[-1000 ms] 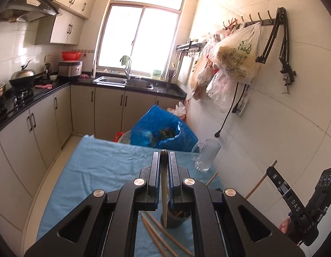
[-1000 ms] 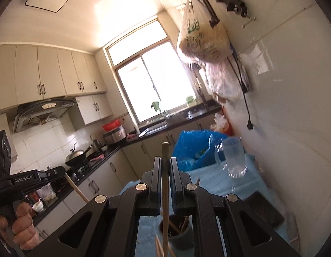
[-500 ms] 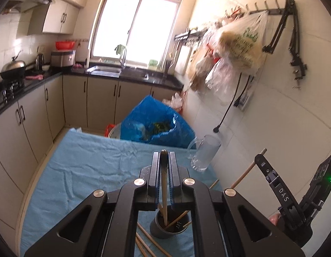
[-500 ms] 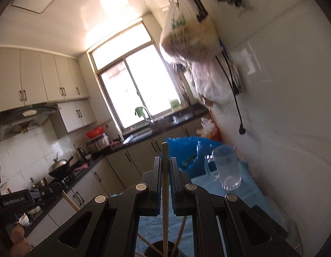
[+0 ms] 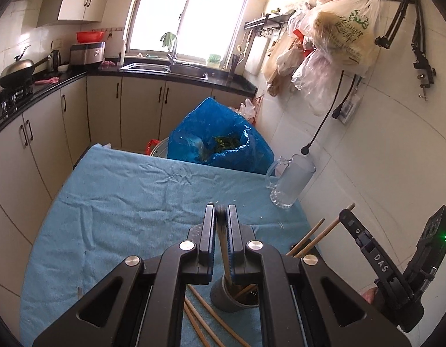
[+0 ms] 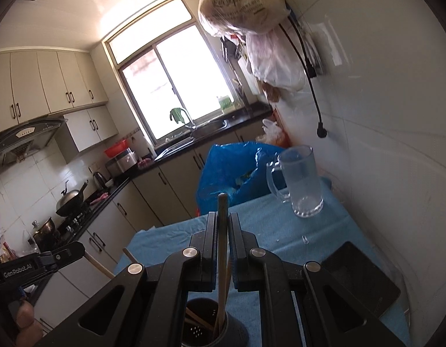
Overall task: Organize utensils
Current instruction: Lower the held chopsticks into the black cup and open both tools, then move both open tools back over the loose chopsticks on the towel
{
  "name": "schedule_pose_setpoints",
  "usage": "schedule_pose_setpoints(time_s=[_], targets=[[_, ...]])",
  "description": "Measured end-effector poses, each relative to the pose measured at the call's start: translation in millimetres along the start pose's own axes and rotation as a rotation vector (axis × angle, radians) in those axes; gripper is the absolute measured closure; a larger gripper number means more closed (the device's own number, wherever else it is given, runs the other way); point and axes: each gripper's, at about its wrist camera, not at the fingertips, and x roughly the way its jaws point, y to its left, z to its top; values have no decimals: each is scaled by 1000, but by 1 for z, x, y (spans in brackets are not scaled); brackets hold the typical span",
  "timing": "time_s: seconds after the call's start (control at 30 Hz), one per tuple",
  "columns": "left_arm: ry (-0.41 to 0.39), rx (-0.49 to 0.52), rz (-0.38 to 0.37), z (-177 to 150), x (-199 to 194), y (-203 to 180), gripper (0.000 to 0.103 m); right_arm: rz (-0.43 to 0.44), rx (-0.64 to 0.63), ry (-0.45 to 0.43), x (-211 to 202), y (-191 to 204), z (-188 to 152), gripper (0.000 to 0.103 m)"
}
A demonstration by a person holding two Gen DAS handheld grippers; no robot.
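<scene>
Over the blue cloth-covered table (image 5: 113, 217), we grip one wooden chopstick (image 5: 223, 245) in our left gripper (image 5: 221, 217), jaws closed tight on it, its lower end in the dark round perforated utensil holder (image 5: 223, 297). Our right gripper (image 6: 222, 225) pinches another brown chopstick (image 6: 222, 260), nearly upright, its tip down inside the same holder. Loose chopsticks (image 5: 205, 312) lie beside the holder; a clear glass mug (image 6: 302, 185) stands well apart by the wall.
</scene>
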Motion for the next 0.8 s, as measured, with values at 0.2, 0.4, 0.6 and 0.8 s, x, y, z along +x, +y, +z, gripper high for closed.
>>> schedule_pose_setpoints(time_s=[0.2, 0.4, 0.6, 0.8], targets=[[-24, -27, -6, 3, -15, 6, 75, 11, -5, -22, -16, 2, 5, 85], [-85, -31, -3, -1, -60, 14, 73, 36, 4, -59, -55, 5, 4, 83], [-115, -34, 62, -36, -108, 44, 67, 84, -38, -19, -89, 20, -24, 77], [-45, -97, 110, -85, -128, 91, 67, 116, -97, 77, -102, 46, -61, 77]])
